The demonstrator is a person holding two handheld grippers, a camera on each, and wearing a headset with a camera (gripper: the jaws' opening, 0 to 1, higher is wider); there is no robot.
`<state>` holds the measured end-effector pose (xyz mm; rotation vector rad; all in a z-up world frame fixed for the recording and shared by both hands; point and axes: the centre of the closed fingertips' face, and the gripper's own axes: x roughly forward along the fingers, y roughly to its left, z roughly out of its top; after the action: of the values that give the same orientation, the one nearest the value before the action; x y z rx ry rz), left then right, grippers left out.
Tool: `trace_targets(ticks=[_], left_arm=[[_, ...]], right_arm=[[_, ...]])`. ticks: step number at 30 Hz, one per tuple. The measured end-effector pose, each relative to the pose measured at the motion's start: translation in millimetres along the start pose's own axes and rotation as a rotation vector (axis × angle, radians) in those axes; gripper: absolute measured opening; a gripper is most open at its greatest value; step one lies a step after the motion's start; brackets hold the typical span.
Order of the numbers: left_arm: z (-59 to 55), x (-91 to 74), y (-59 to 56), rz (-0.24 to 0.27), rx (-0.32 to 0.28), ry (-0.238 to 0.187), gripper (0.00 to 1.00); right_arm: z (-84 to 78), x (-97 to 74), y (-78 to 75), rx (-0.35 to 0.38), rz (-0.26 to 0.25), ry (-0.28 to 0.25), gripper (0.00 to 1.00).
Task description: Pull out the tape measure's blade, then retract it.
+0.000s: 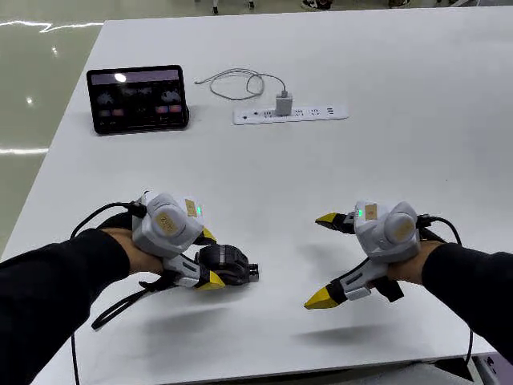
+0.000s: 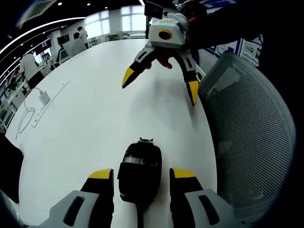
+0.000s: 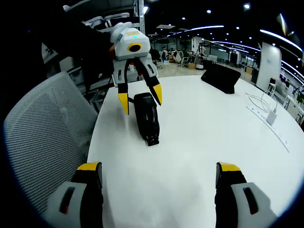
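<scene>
A black tape measure (image 1: 231, 265) lies on the white table (image 1: 337, 160), its blade end pointing right and no blade drawn out. My left gripper (image 1: 210, 258) is open, with a yellow-tipped jaw on each side of the case's rear. In the left gripper view, narrow gaps show between the tape measure (image 2: 140, 166) and both jaws. My right gripper (image 1: 324, 258) hangs wide open a short way to the right, holding nothing. From the right gripper view, the tape measure (image 3: 147, 118) lies ahead under the left gripper (image 3: 140, 99). The right gripper (image 2: 160, 88) faces the left one.
A dark tablet (image 1: 138, 98) stands at the back left. A white power strip (image 1: 290, 114) with a charger and coiled cable lies behind the middle. A grey mesh chair (image 2: 247, 133) sits by the table's near edge. Bare tabletop separates the grippers.
</scene>
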<state>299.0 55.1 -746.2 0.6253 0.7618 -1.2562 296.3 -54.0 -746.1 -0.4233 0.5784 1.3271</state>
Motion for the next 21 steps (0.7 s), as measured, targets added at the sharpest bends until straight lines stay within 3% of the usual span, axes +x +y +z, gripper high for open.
trace_targets(ticks=[8, 10, 16, 21], left_arm=[[-1.2, 4.7, 2.0, 0.002, 0.027, 0.025, 0.33], [-2.4, 3.9, 4.6, -0.017, 0.016, 0.028, 0.32], [-3.1, 5.3, 1.6, -0.008, 0.064, 0.069, 0.31], [-3.5, 4.8, 2.9, -0.002, 0.051, 0.082, 0.3]], right_arm=[[15.0, 14.4, -2.8, -0.065, 0.038, 0.017, 0.9], [18.4, 17.5, -2.2, -0.071, 0.047, 0.014, 0.9], [23.4, 25.9, -1.8, -0.079, 0.063, 0.008, 0.82], [18.2, 38.6, 2.5, -0.077, 0.091, 0.039, 0.79]])
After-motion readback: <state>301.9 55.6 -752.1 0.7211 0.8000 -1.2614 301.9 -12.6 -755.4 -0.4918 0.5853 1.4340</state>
